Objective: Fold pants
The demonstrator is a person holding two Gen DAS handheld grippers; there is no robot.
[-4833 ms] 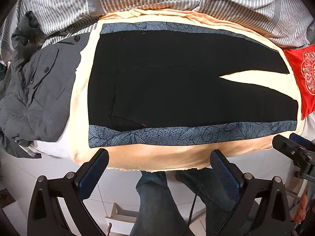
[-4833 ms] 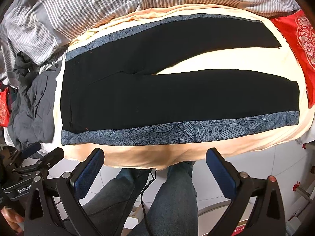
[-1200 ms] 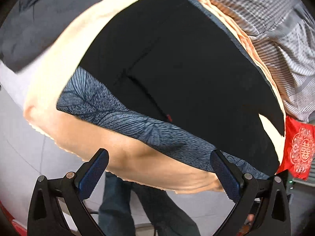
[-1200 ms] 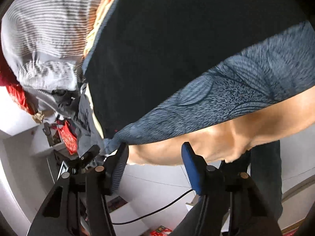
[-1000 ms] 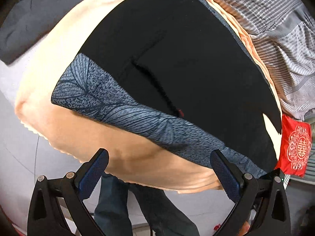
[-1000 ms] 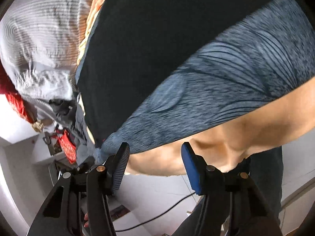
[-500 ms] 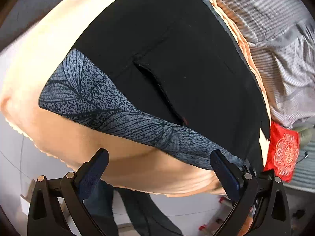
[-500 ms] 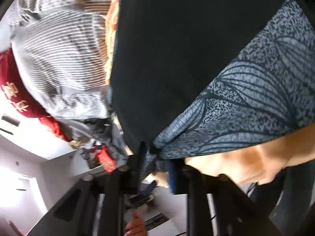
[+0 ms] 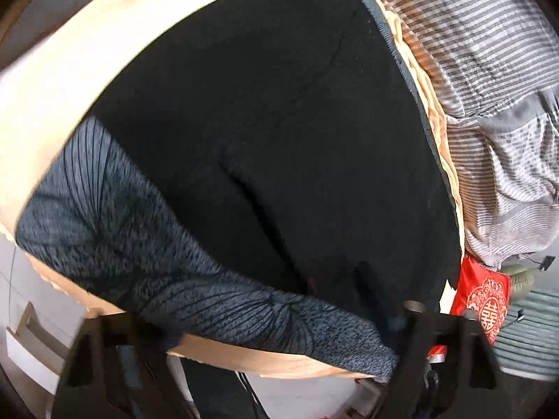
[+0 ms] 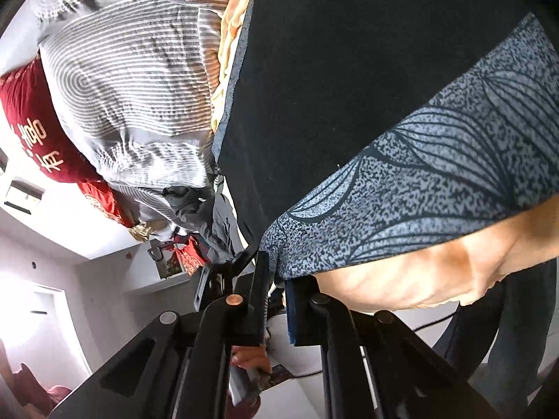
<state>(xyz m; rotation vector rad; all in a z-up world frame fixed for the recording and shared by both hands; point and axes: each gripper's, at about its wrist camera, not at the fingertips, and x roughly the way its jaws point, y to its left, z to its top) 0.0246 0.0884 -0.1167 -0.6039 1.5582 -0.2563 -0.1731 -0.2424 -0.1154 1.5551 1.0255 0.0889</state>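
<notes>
On the peach bed sheet lie the black pants, right gripper pinching their patterned hem corner, left gripper has just been closing around the waist edge (too blurry to confirm contact).

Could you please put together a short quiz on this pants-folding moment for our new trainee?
1. True or false: the right gripper pinches a corner of the pants.
2. Which colour is the stripe along the pants' side? A red, B patterned grey-blue, C white.
3. Fill in: the pants lie on a ___-coloured sheet.
Key: 1 true; its jaws have just been closing on that corner. 2 B. 3 peach.
</notes>
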